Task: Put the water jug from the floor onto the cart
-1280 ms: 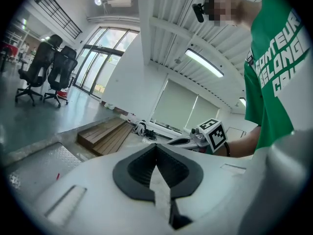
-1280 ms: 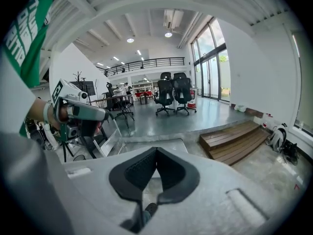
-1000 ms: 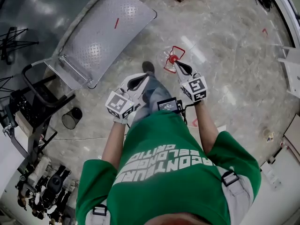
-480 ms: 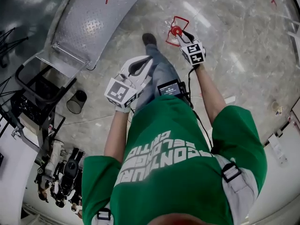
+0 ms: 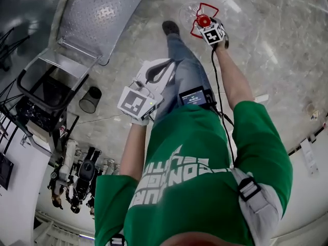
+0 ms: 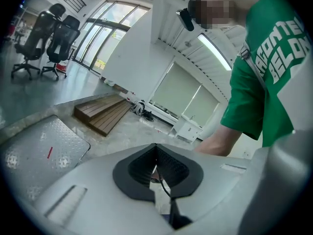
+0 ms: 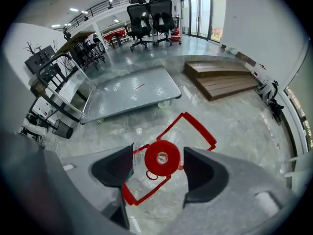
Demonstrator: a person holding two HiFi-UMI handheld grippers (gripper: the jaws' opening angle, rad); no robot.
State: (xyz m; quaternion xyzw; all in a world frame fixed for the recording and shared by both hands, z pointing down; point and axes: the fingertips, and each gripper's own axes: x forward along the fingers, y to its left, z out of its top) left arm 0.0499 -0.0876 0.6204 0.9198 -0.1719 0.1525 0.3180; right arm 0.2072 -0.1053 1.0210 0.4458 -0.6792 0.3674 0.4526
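Water jug (image 7: pixel 175 135) upright on the floor (image 7: pixel 234 126), right gripper (image 7: pixel 159 164) over it.
The jug stands apart from the cart (image 7: pixel 129 94). The right fingers (image 7: pixel 203 173), just opened wide, flank its red cap (image 7: pixel 163 158) without touching it. The left gripper (image 6: pixel 156 153) has its fingers closed on nothing.

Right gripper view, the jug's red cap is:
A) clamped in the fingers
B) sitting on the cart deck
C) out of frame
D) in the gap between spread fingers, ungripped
D: the red cap sits between the fingers of the right gripper, which have just been opening, with floor showing on both sides of it.
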